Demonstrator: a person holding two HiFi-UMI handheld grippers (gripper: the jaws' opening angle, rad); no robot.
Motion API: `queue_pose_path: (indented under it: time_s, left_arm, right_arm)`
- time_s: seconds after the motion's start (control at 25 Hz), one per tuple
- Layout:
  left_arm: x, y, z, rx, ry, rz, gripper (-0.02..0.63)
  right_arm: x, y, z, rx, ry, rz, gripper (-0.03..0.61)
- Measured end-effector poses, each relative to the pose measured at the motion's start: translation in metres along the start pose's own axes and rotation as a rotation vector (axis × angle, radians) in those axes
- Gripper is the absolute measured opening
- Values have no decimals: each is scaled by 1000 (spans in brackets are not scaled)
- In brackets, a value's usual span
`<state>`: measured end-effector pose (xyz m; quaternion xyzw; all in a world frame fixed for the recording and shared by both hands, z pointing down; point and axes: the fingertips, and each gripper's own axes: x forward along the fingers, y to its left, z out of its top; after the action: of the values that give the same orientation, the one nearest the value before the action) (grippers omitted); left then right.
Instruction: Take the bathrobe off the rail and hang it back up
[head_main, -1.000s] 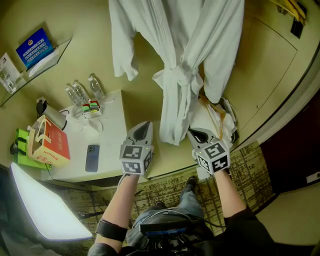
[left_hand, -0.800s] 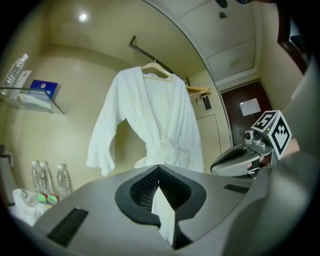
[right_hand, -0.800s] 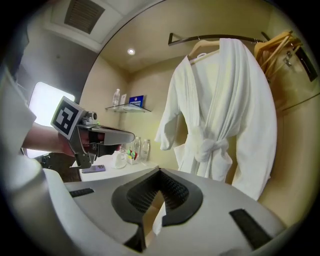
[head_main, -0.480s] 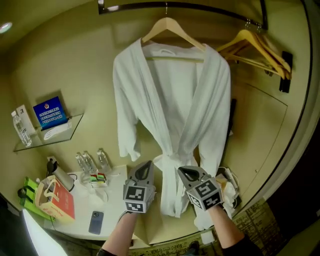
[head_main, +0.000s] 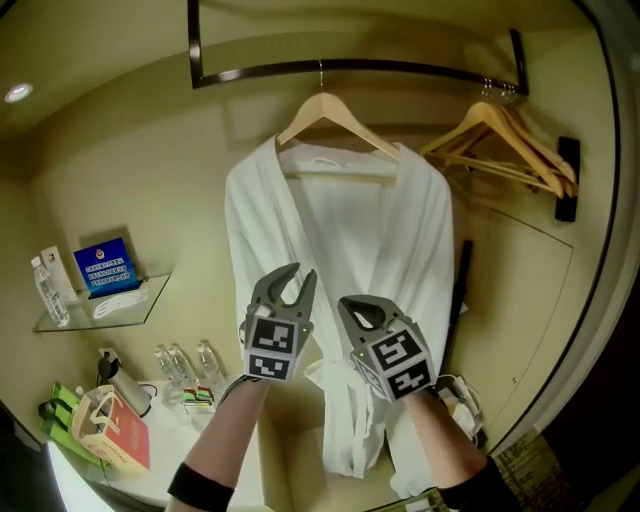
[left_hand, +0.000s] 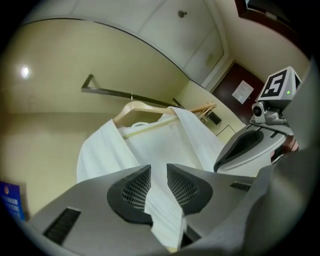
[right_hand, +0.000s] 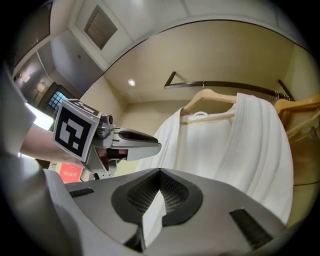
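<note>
Bathrobe (head_main: 340, 250) is hanging on a hanger (head_main: 335, 115) from the rail (head_main: 380, 68), up ahead of the left gripper (head_main: 300, 278) — jaws just opening, narrowly apart, holding nothing — and the right gripper (head_main: 345, 303), closed and empty. Risk: gripping cloth alone could pull the bathrobe off its hanger.

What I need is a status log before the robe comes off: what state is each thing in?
Bathrobe: hung up, untouched.
Hanger: carrying the bathrobe, hooked on the rail.
Spare hangers: empty, on the rail.
Left gripper: jaws apart, have just been opening, nothing between them.
Right gripper: shut, empty.
</note>
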<state>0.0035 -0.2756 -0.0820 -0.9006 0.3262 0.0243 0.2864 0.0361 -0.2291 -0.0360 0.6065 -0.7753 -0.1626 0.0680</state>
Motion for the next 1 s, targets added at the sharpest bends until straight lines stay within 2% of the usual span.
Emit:
queue_pose_path:
  time_s: [0.16, 0.32, 0.64, 1.0]
  left_arm:
    - [26, 28, 45, 112, -31, 25, 160]
    - [51, 60, 85, 209, -54, 78, 180]
    - [100, 118, 140, 276, -74, 186, 230]
    - [148, 140, 168, 376, -41, 238, 241]
  right_arm:
    - [16, -20, 37, -24, -52, -23, 17]
    - [28, -39, 62, -20, -101, -49, 17]
    - [55, -74, 96, -19, -174, -36, 17]
    - [75, -94, 111, -21, -216, 17, 17]
